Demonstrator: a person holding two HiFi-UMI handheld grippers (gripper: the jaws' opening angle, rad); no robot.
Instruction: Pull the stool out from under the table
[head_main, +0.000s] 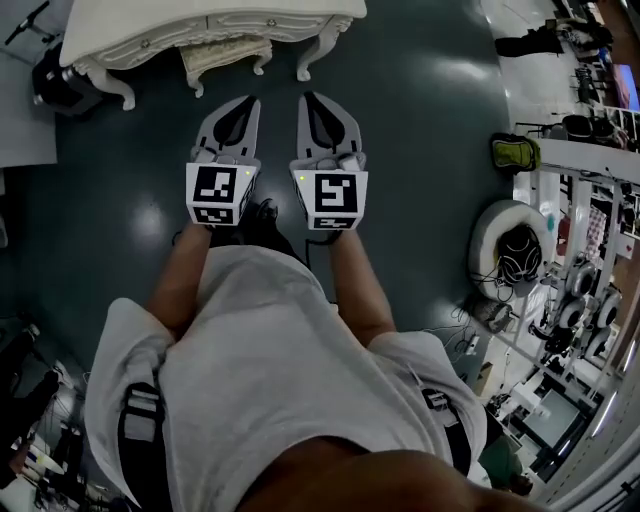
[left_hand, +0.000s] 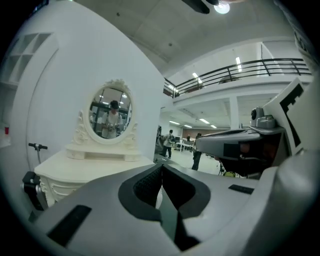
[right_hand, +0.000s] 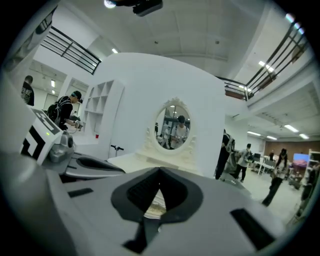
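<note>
Cream-white carved wood forms the ornate dressing table (head_main: 200, 30) at the top edge of the head view. The task's thing, a small cream stool with a padded seat and curved legs (head_main: 222, 55), is tucked under the table's front edge, between its front legs. Both stand on the dark, glossy green-grey floor (head_main: 430, 150). The person holds the two grey grippers side by side in front of the body, marker cubes toward the camera and noses toward the table, each well apart from the stool. The left gripper (head_main: 245, 100) points roughly at the stool; its own view shows its black-padded jaws brought together at the tips with nothing between them. The right gripper (head_main: 310, 98) points nearer the table's curved right front leg (head_main: 318, 55), and its jaws likewise meet at the tips, empty. Both gripper views look over the table top at an oval mirror in a scrolled cream frame (right_hand: 172, 127) against a white wall.
</note>
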